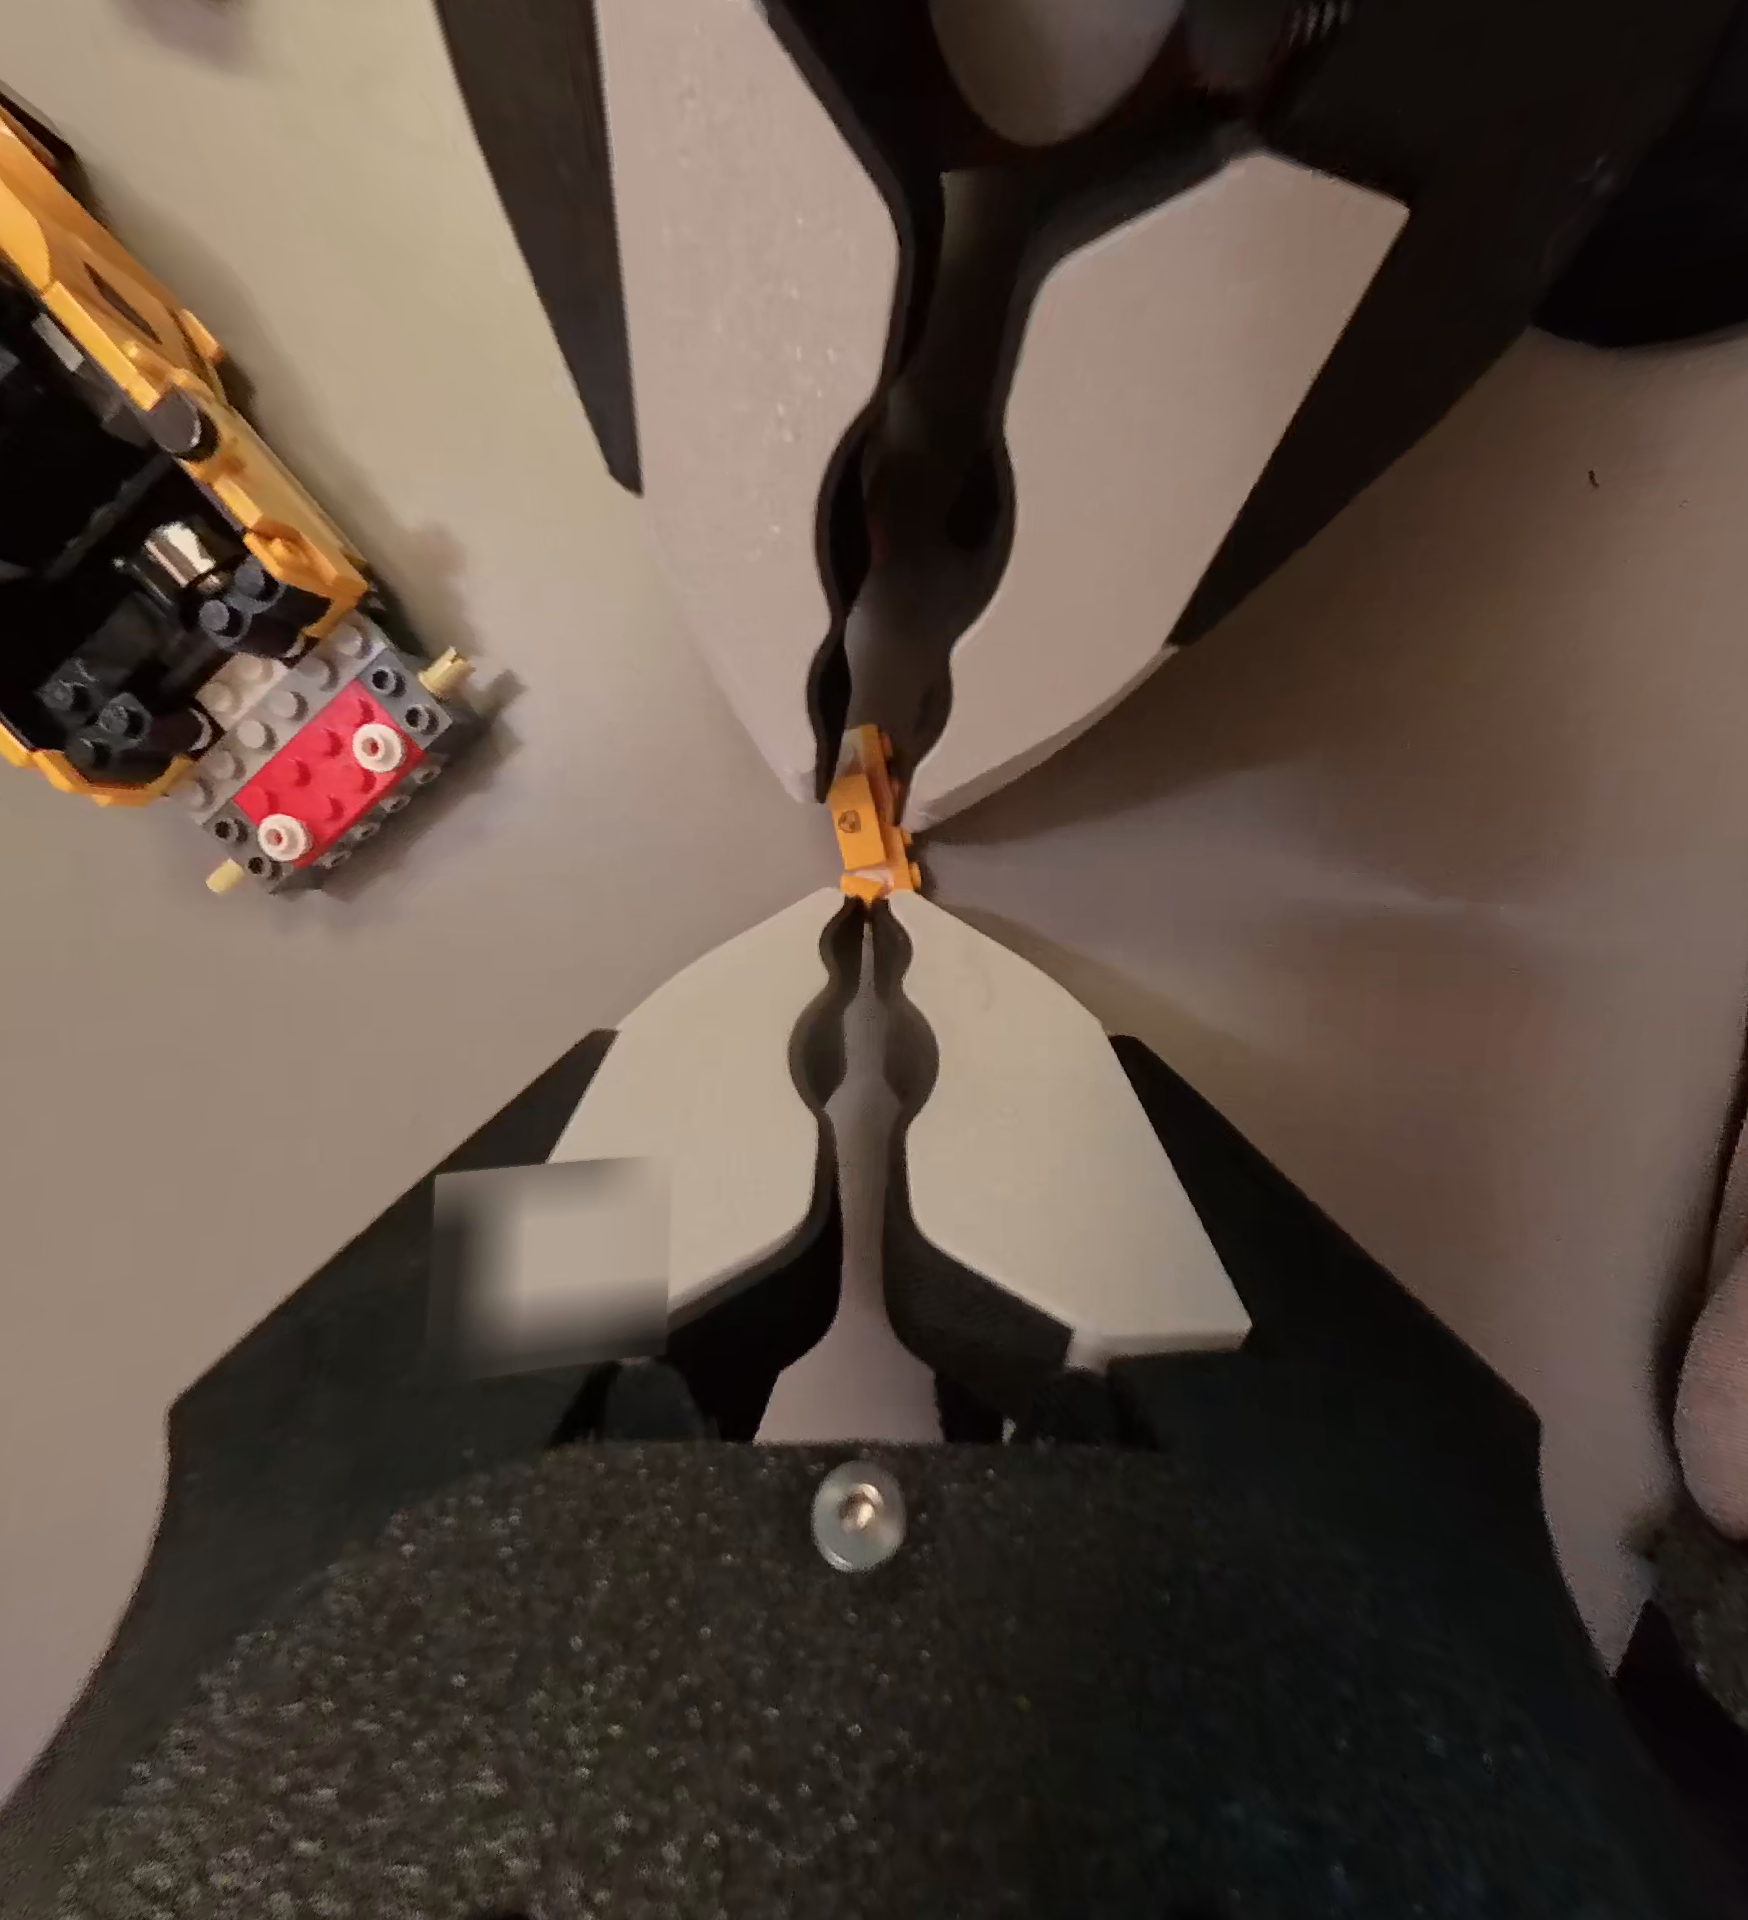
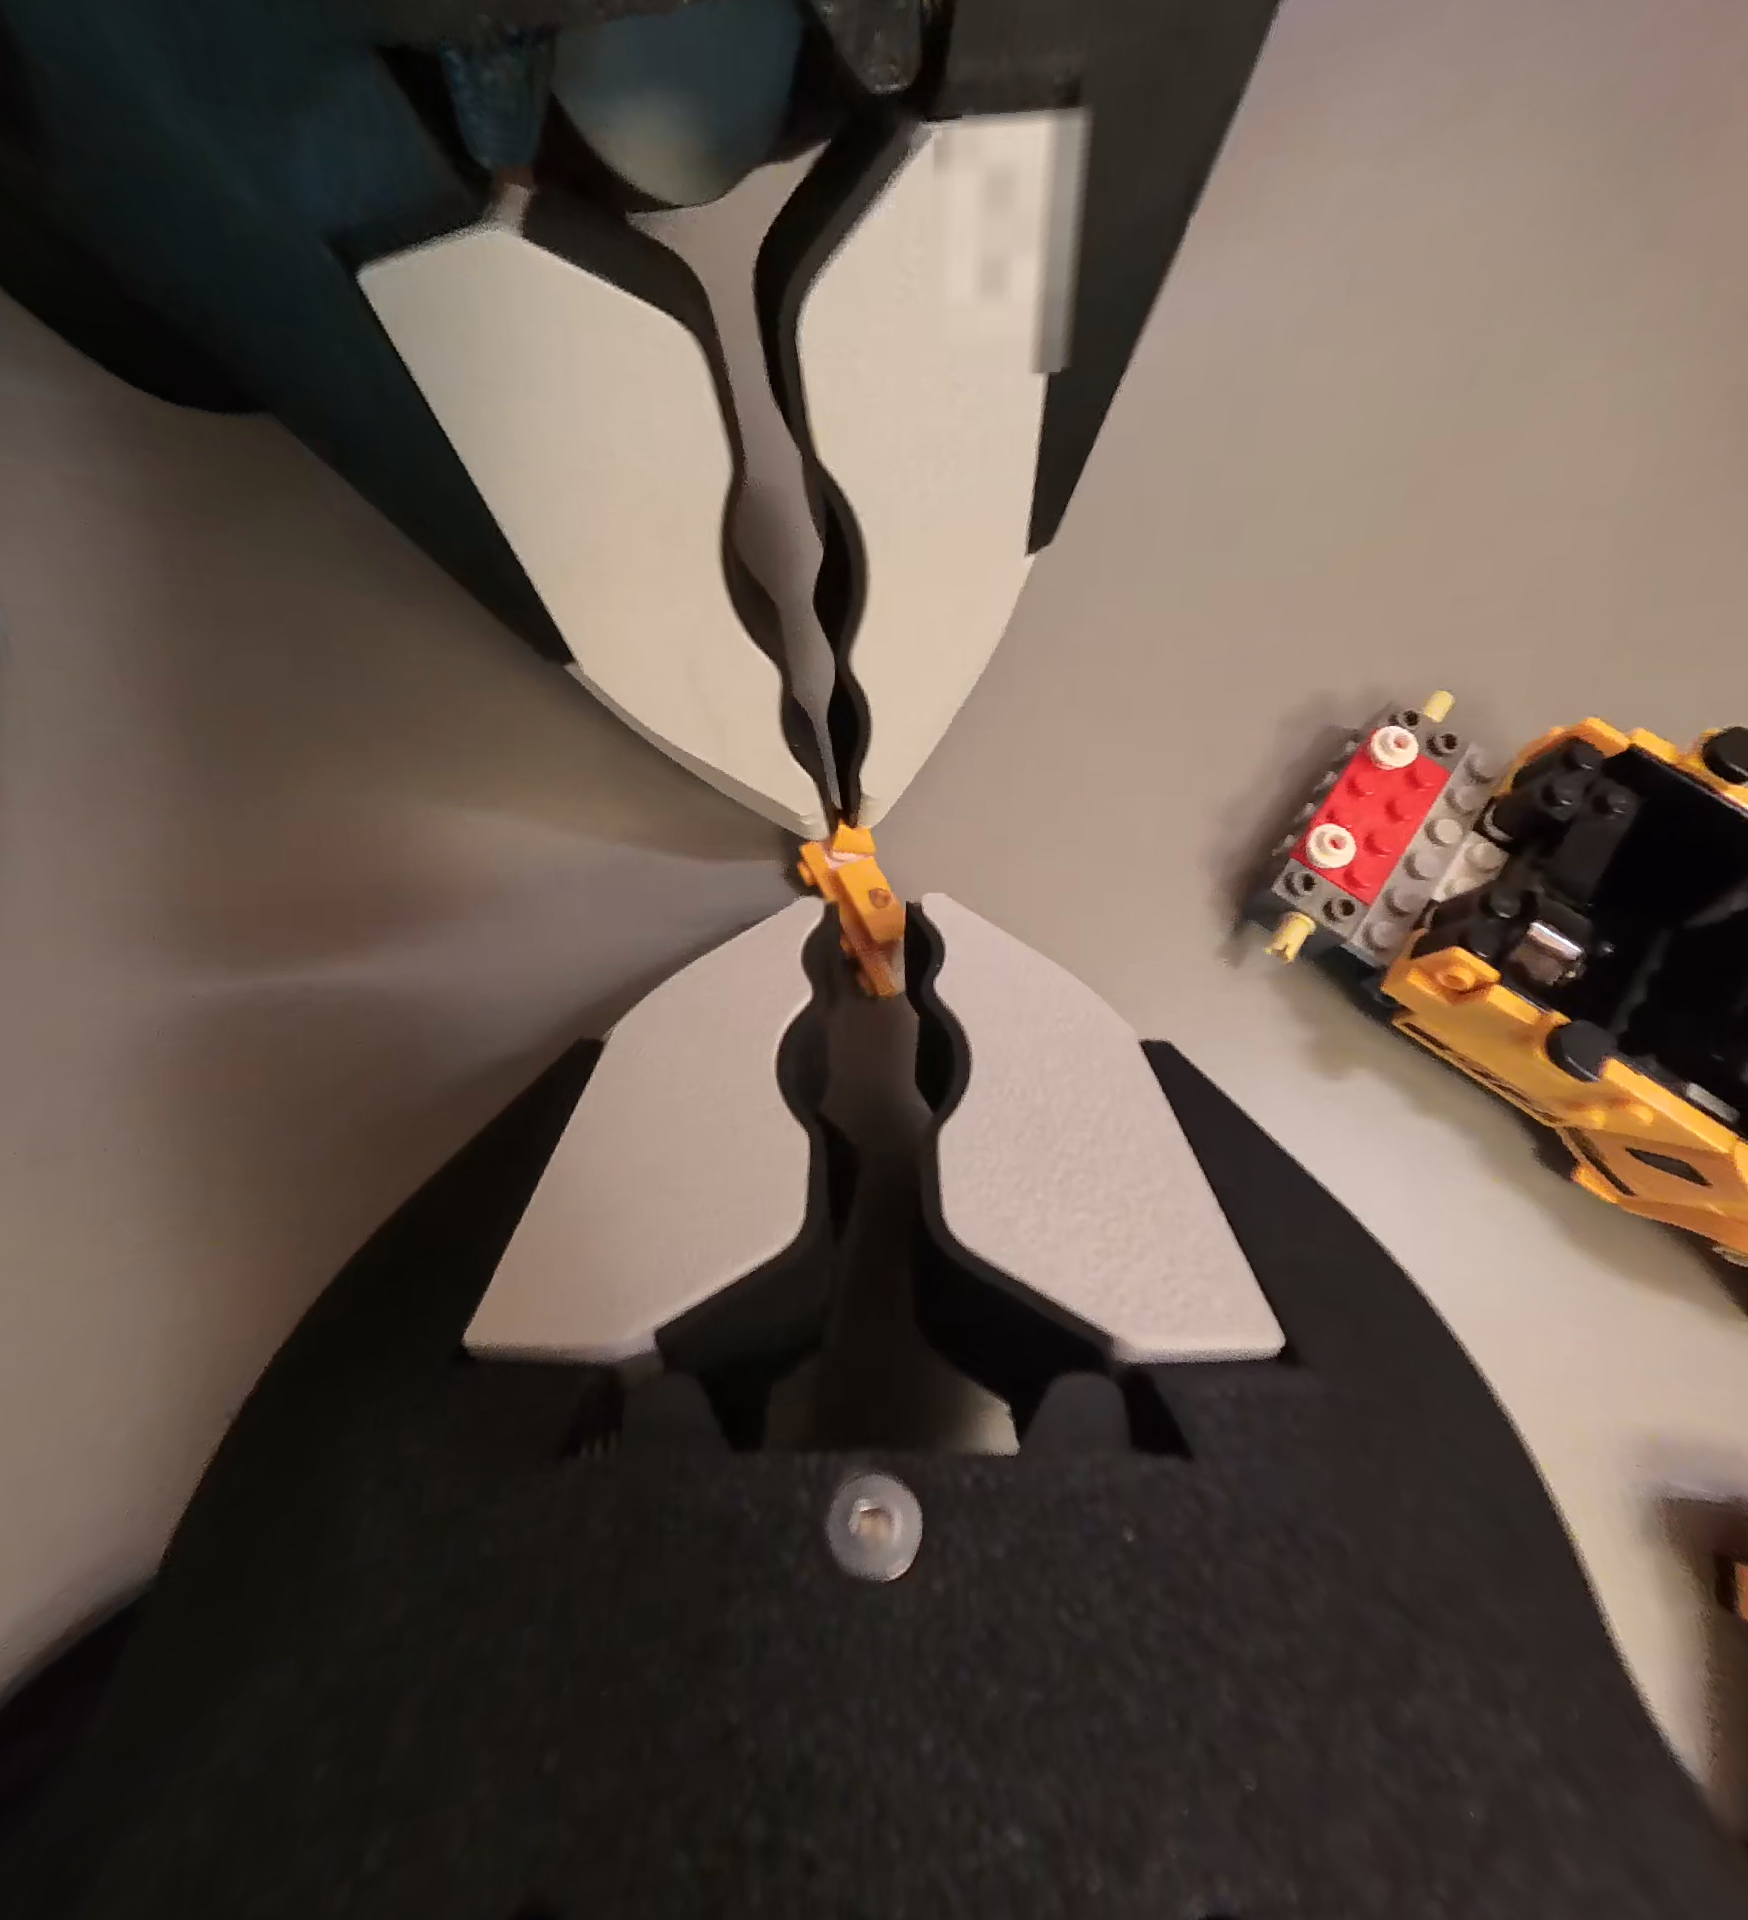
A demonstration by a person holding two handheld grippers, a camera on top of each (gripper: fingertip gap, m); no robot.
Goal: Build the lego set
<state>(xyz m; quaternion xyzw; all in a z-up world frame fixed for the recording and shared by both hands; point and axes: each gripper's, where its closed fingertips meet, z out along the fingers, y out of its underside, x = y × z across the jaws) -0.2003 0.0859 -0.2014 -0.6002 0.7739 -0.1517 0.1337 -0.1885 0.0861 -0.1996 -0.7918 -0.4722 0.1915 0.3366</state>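
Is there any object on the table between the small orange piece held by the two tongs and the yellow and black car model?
Nothing visible. The small orange lego piece is held between both tongs, and only bare grey table lies between it and the yellow and black lego car model.

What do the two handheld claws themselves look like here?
Both match: the left claw and right claw have textured black bodies, one silver screw in the middle, and pale grey fingers with wavy black inner edges. No cables visible.
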